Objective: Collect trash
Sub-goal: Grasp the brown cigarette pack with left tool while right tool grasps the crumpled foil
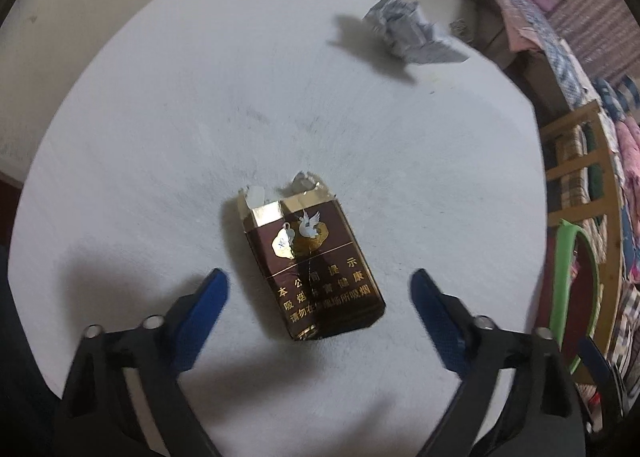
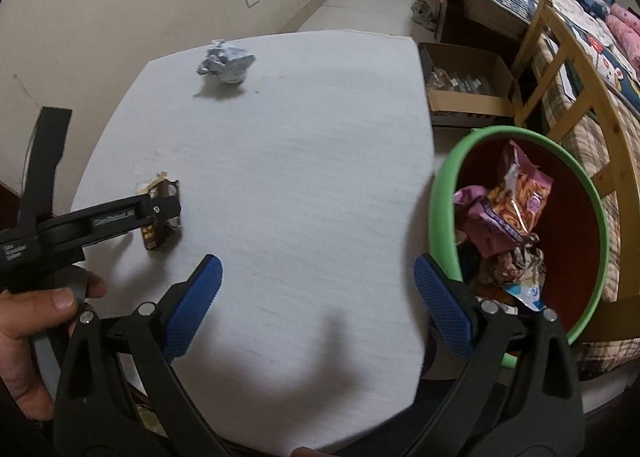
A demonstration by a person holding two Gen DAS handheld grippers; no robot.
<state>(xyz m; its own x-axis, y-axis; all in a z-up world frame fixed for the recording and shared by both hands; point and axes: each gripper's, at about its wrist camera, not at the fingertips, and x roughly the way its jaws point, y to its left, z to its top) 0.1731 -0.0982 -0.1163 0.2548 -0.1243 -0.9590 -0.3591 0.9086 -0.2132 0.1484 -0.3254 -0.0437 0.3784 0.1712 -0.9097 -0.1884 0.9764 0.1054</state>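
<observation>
A: Where's the trash we're after?

B: The torn cigarette pack (image 1: 312,261) lies flat on the white surface (image 1: 160,137), between the blue pads of the left gripper (image 1: 319,289). The jaws stand wide, one either side of the pack and not touching it

A: How would you take it well?

B: I'd judge the pack lies slightly askew to the pads, so square the jaws to its long edges, come down until the pads flank the sides low, then close on the body below the ripped top, which would probably crumple. After that it goes to the green-rimmed bin (image 2: 444,193), just off the surface's edge on the side away from the pack

A: And the right gripper (image 2: 316,281)?

B: Jaws wide and empty, over bare surface between the pack and the bin. A crumpled silver wrapper (image 2: 226,65) waits well beyond the pack, near the far edge

A: Anything hard to see?

B: From the right wrist view the left gripper's black arm covers most of the pack. How close the left pads are to the surface I can't tell. The bin's near rim is cut off behind the right jaw, and its contents blur into a heap of wrappers
</observation>
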